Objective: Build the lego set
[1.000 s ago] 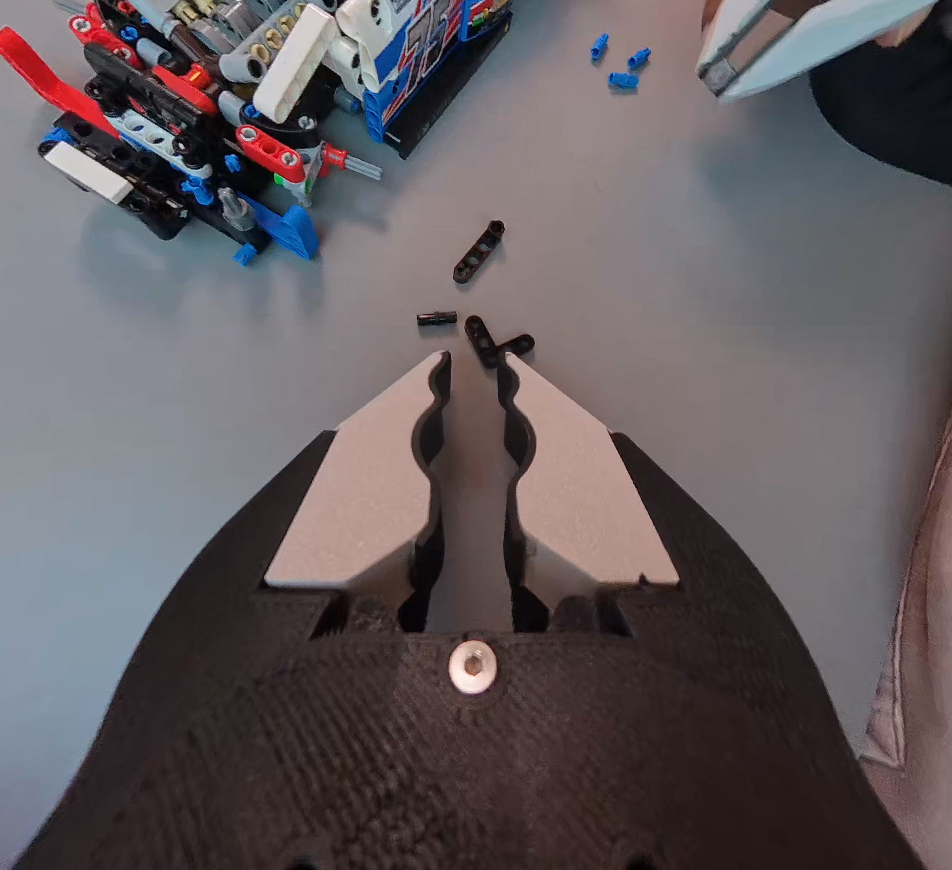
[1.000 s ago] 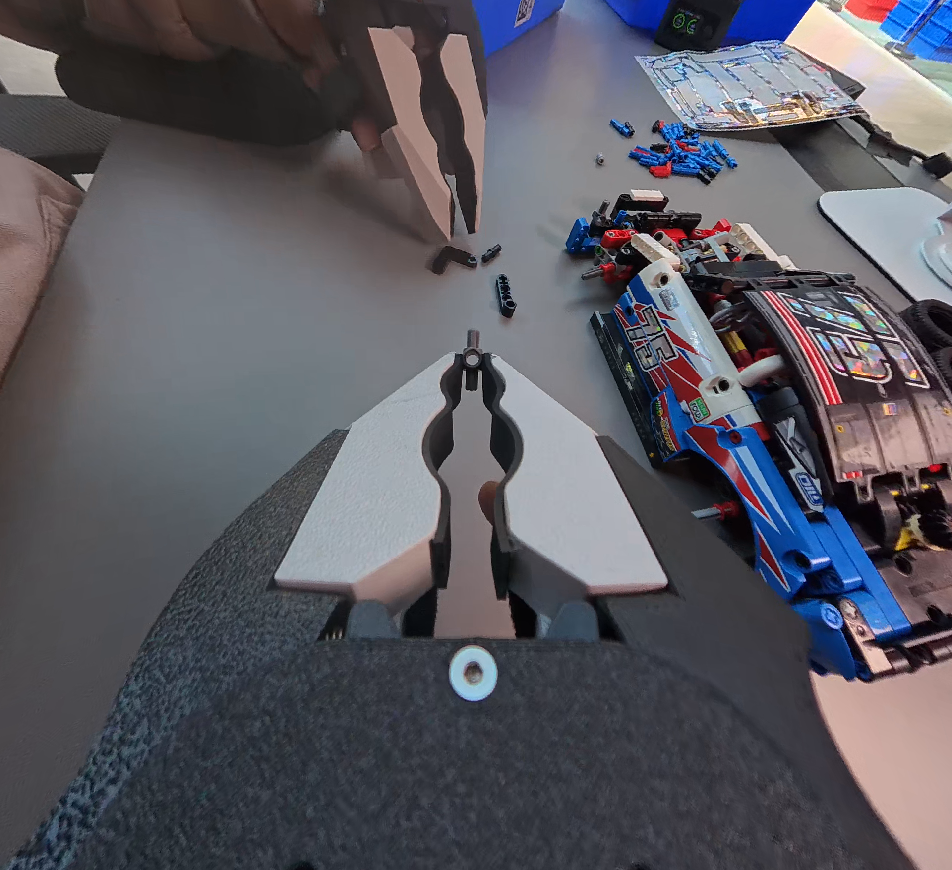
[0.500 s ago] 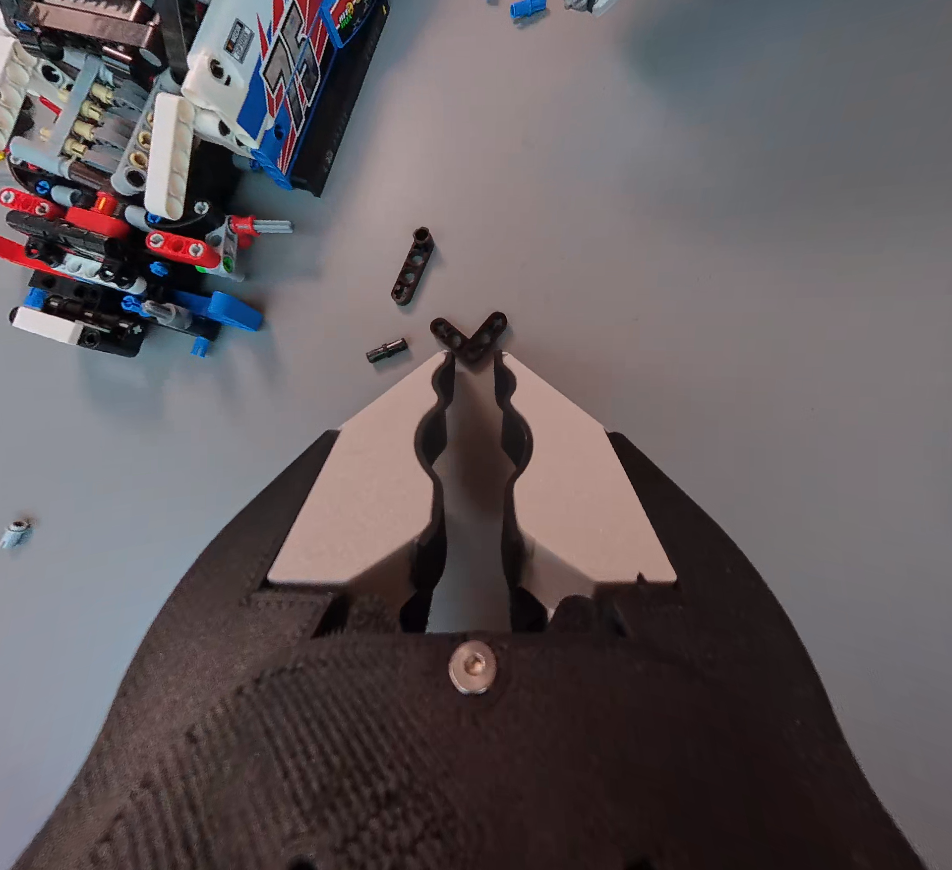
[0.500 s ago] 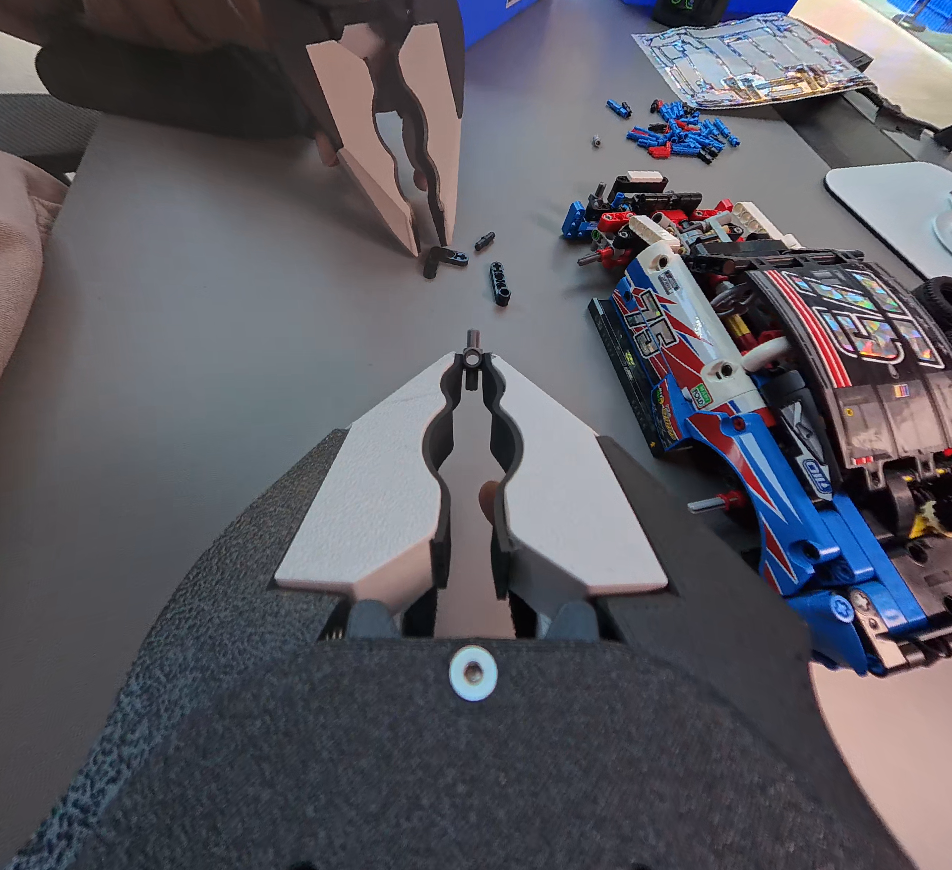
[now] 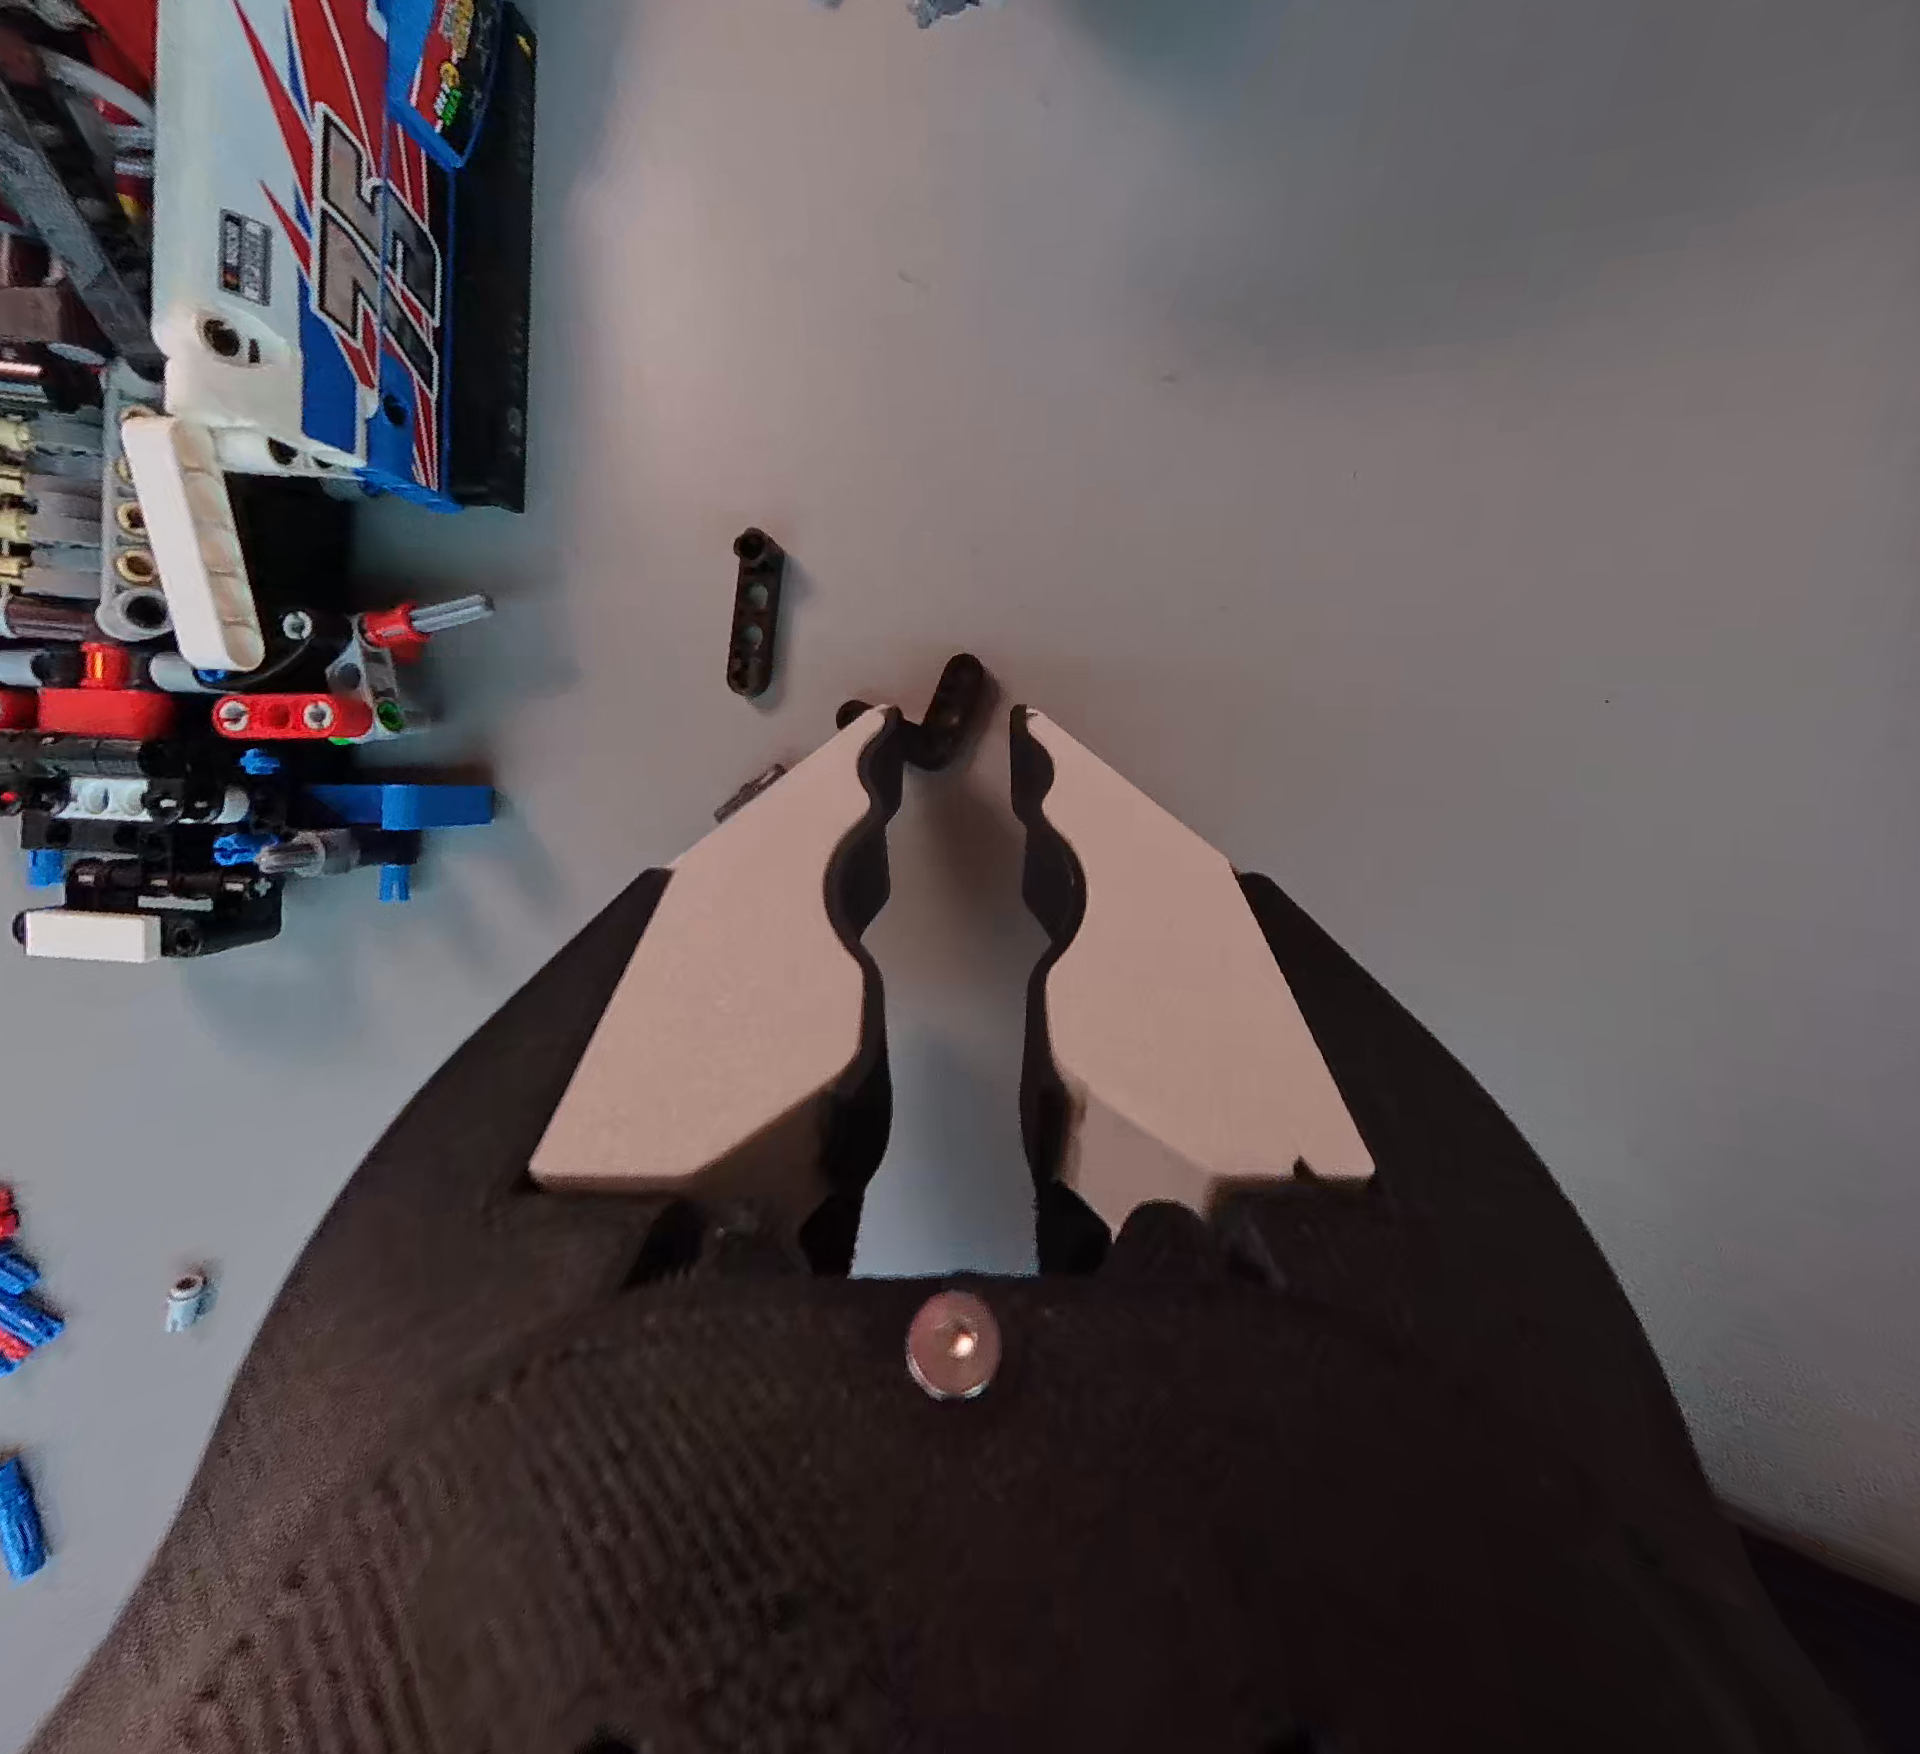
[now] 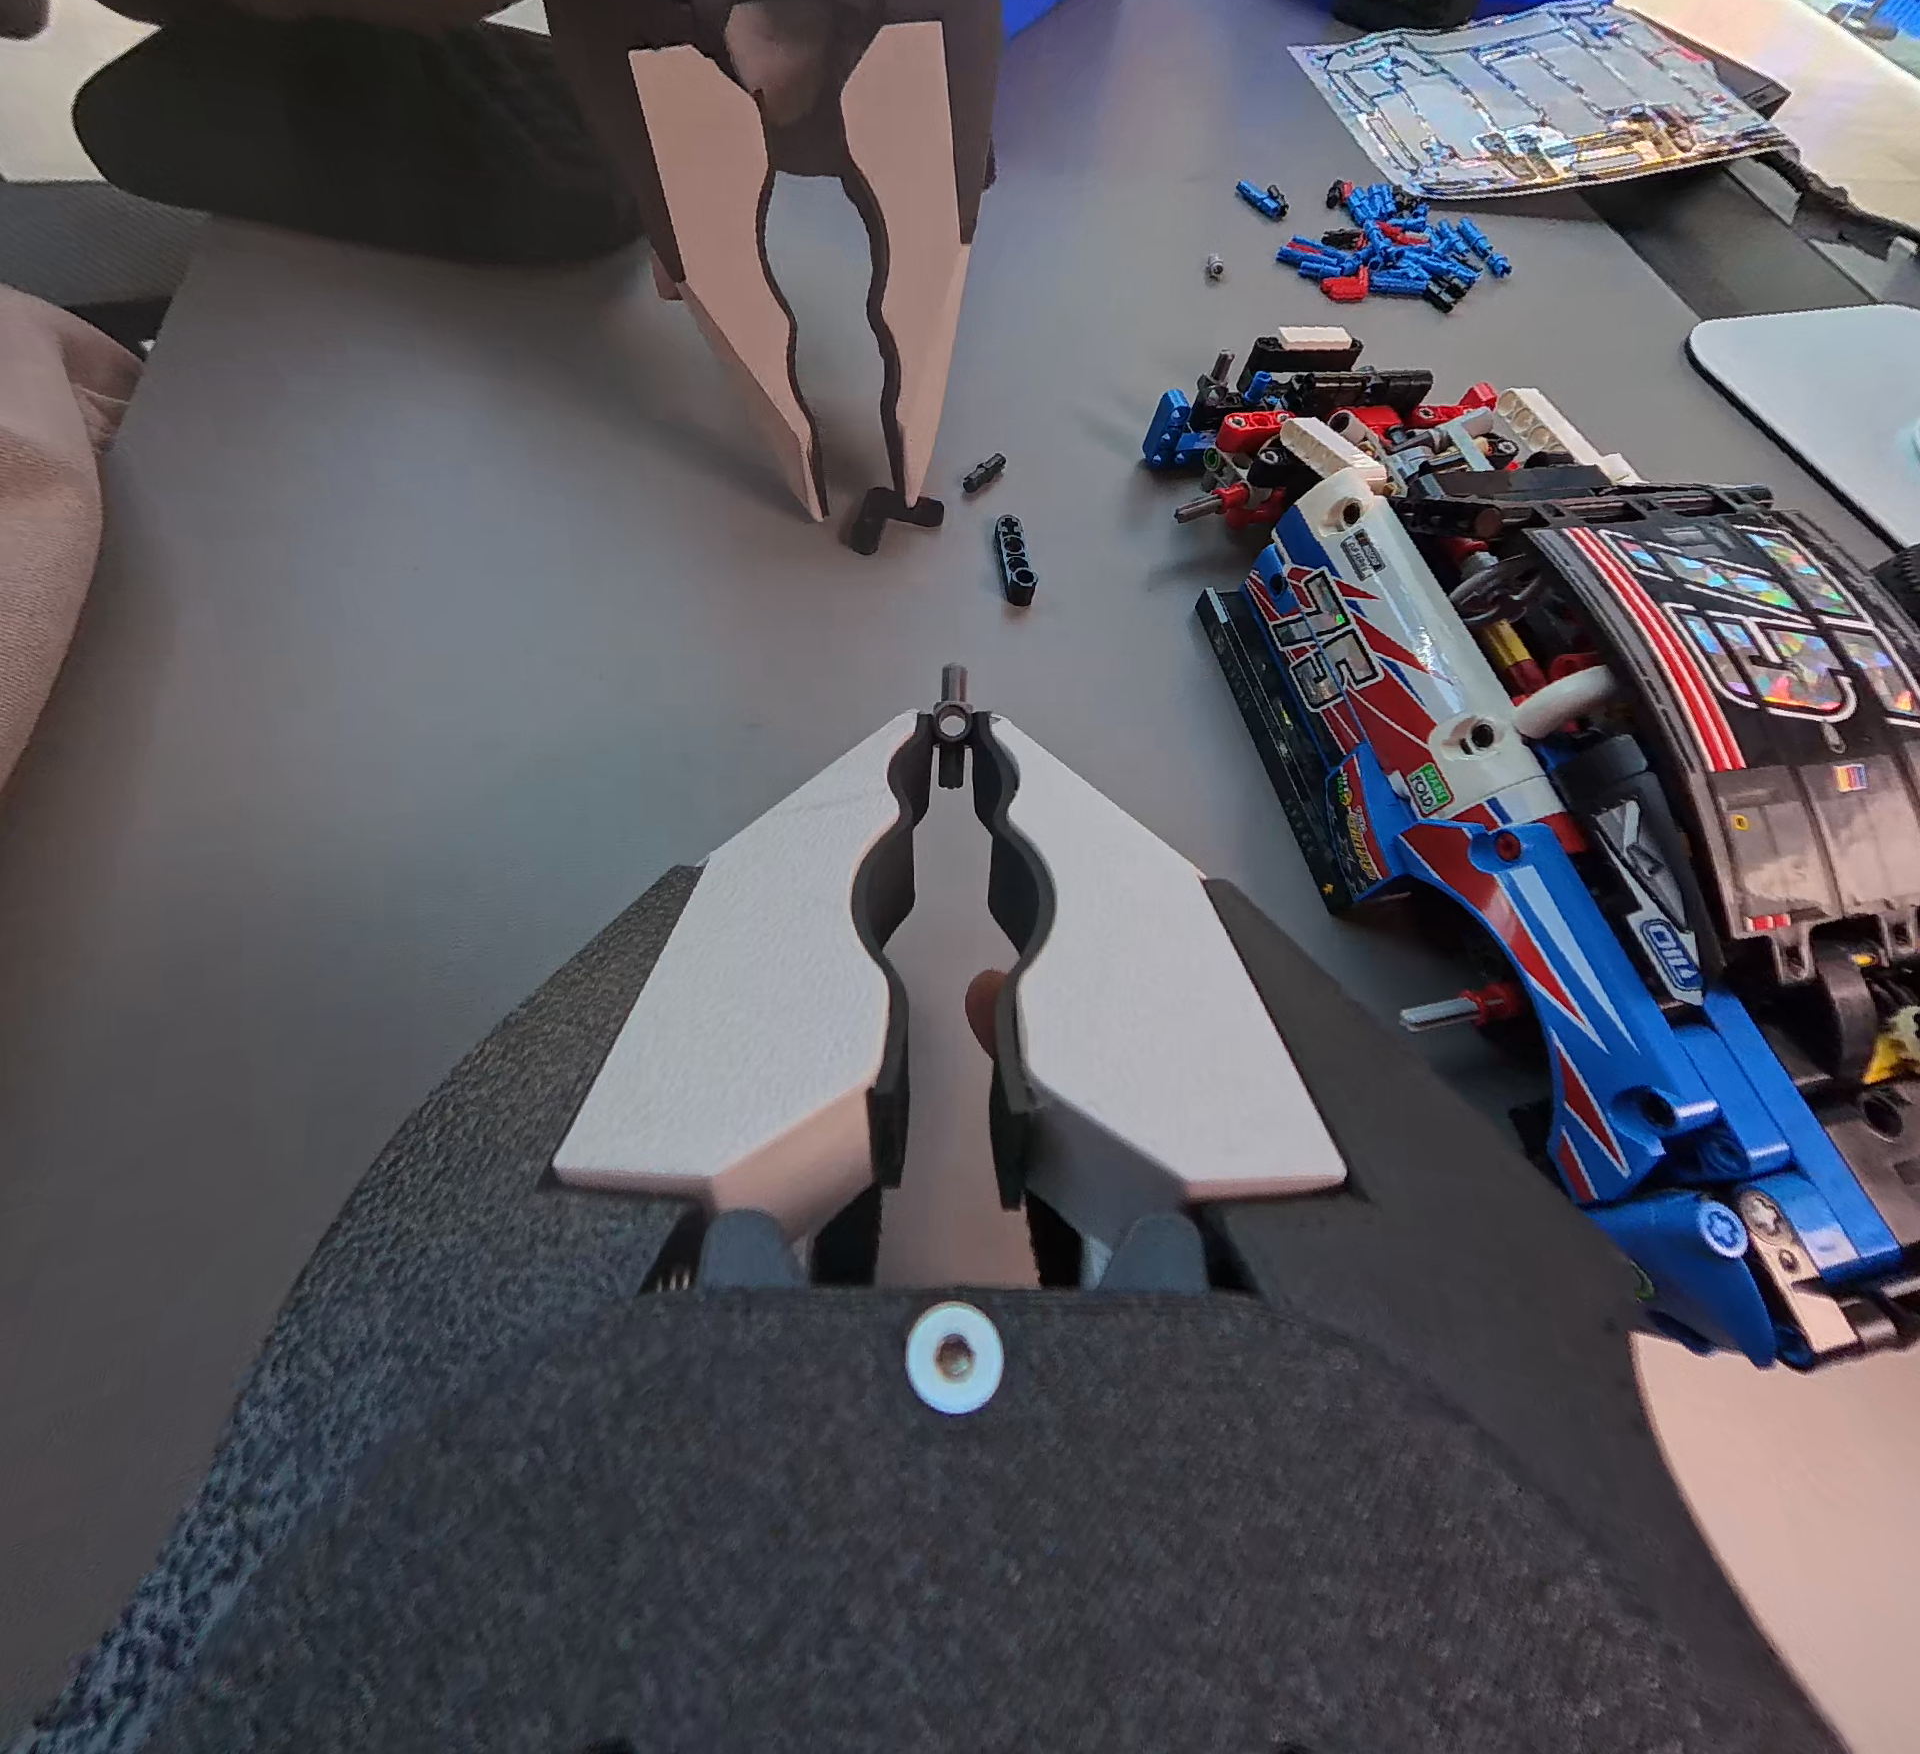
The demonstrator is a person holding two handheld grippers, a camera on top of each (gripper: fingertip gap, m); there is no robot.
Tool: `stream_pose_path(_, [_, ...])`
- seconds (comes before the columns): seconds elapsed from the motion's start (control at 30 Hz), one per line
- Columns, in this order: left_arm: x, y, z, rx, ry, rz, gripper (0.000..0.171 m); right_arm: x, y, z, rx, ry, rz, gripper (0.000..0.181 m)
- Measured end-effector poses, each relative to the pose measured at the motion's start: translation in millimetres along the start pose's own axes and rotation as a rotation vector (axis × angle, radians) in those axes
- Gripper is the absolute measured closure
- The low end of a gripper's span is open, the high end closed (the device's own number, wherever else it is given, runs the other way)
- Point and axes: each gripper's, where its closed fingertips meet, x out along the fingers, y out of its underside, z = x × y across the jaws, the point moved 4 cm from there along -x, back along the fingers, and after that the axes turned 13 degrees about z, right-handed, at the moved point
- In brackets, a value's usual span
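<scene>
Lego car (image 6: 1558,769) waits alongside; my left gripper (image 5: 948,717) straddles the bent black beam (image 5: 951,712), parted to pinch it, while my right gripper (image 6: 953,728) pinches a small dark connector (image 6: 952,725), ready for joining.

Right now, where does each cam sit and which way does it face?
Left wrist view: on the left tool, looking steeply down at the grey table; open fingers straddle a black bent beam.
Right wrist view: on the right tool, facing across the table; shut on a small dark connector; a fingertip shows.
Shared: bent beam, straight black beam, car model, each other's tool.
</scene>
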Motion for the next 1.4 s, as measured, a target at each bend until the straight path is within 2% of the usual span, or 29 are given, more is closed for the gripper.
stream_pose_path(0.27, [1, -4, 3, 0.056, 0.056, 0.074, 0.154, -1, 1, 1, -0.007, -0.002, 0.006, 0.176])
stream_pose_path(0.43, [1, -5, 7, 0.089, 0.039, 0.106, 0.154, -1, 0, 3, -0.018, -0.004, 0.008, 0.176])
stream_pose_path(0.57, [0, -7, 9, 0.169, -0.006, 0.141, 0.155, 0, 1, 4, -0.02, -0.009, 0.012, 0.176])
stream_pose_path(0.7, [0, -12, 7, 0.268, 0.006, 0.146, 0.156, 0, 1, 4, -0.023, -0.013, 0.014, 0.176])
stream_pose_path(1.0, [3, -14, 10, 0.387, 0.116, 0.245, 0.158, 0, 1, 5, -0.027, -0.015, 0.019, 0.176])
stream_pose_path(1.13, [3, -14, 9, 0.355, 0.18, 0.27, 0.164, 1, 2, 6, -0.03, -0.019, 0.023, 0.176])
stream_pose_path(1.2, [4, -14, 10, 0.328, 0.191, 0.251, 0.165, 1, 1, 7, -0.033, -0.021, 0.021, 0.176])
stream_pose_path(1.27, [5, -16, 10, 0.302, 0.181, 0.174, 0.165, 1, 0, 8, -0.038, -0.02, 0.019, 0.176])
stream_pose_path(1.33, [7, -18, 8, 0.261, 0.155, 0.028, 0.165, 0, -2, 8, -0.045, -0.008, 0.011, 0.176])
stream_pose_path(1.4, [0, -29, 2, 0.144, 0.172, -0.199, 0.166, -1, -6, 10, -0.053, -0.002, -0.004, 0.176])
